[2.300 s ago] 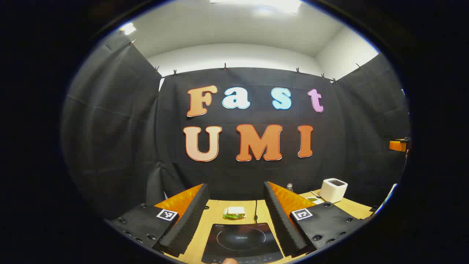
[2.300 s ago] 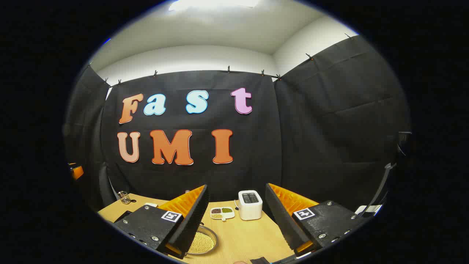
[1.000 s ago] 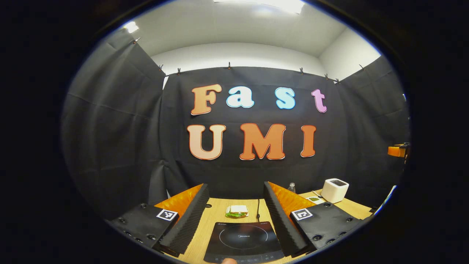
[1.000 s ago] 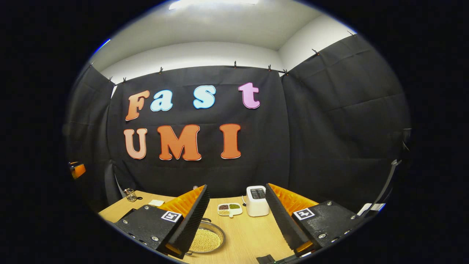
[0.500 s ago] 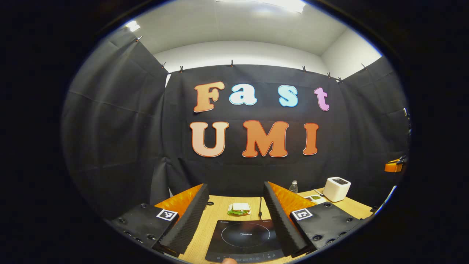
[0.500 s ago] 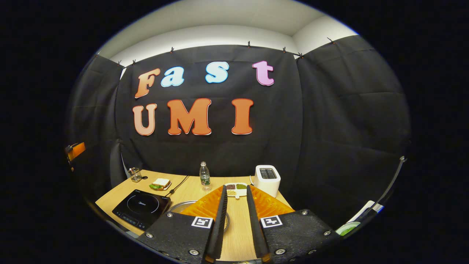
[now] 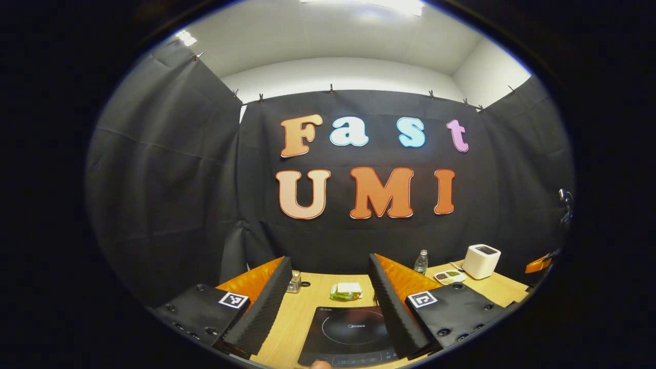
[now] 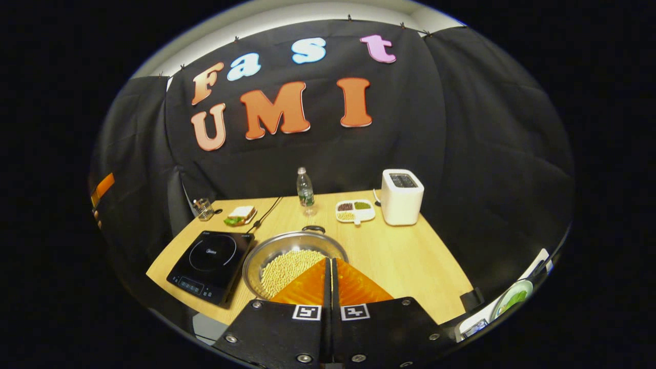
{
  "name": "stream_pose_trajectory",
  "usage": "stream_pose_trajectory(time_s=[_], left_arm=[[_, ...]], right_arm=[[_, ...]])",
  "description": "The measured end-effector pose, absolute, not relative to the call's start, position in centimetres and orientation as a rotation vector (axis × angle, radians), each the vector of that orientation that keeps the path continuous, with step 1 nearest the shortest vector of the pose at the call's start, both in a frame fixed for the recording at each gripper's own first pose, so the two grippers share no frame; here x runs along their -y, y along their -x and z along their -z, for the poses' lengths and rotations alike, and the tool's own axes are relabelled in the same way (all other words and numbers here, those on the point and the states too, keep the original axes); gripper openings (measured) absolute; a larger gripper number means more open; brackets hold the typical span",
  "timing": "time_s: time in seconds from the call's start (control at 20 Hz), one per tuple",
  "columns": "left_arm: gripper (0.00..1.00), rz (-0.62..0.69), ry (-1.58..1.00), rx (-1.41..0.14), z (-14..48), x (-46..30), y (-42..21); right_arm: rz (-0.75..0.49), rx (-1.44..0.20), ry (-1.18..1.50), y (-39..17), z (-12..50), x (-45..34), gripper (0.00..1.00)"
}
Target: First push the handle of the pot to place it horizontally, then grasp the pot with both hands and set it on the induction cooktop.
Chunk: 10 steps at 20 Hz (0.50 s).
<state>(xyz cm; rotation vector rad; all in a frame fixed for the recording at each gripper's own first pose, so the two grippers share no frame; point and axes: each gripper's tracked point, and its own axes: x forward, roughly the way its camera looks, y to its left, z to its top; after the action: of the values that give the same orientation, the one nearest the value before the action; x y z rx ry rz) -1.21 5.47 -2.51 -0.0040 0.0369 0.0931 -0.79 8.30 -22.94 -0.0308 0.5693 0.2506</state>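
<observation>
In the right gripper view, the right gripper [image 8: 330, 262], its two fingers pressed together with nothing between them, hangs above the near rim of a round steel pot [image 8: 294, 260] filled with pale beans. The pot sits on the light wooden table [image 8: 405, 259] just right of the black glass induction cooktop [image 8: 210, 259], a small dark handle at its far rim; whether pot and cooktop touch is unclear. In the left gripper view, the left gripper [image 7: 328, 277], fingers spread wide, faces the cooktop and a sandwich [image 7: 346, 290] beyond it
</observation>
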Motion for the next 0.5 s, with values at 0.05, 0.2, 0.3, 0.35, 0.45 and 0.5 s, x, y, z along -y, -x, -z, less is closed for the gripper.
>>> stream_pose_trajectory(time_s=[0.05, 0.2, 0.3, 0.35, 0.45, 0.5], left_arm=[[0.97, -0.094, 0.007, -0.040, 2.7, -5.6, 1.3], [0.97, -0.098, 0.017, -0.050, 3.3, -6.1, 1.2], [0.98, -0.097, 0.022, -0.055, 3.7, -6.3, 1.2], [0.98, -0.097, 0.022, -0.058, 3.9, -6.4, 1.1], [0.98, -0.103, 0.019, -0.064, 4.3, -6.7, 1.0], [0.97, -0.105, 0.020, -0.068, 4.6, -6.8, 0.9]], right_arm=[[-0.252, -0.594, 0.048, 1.1, 24.1, -8.3, 0.00], [-0.266, -0.661, 0.084, 2.1, 27.0, -8.5, 0.00], [-0.270, -0.699, 0.108, 3.1, 28.9, -8.2, 0.00], [-0.271, -0.716, 0.120, 3.6, 29.8, -8.0, 0.00], [-0.274, -0.760, 0.134, 4.1, 31.7, -8.2, 0.00], [-0.276, -0.779, 0.132, 4.3, 32.5, -8.3, 0.00]])
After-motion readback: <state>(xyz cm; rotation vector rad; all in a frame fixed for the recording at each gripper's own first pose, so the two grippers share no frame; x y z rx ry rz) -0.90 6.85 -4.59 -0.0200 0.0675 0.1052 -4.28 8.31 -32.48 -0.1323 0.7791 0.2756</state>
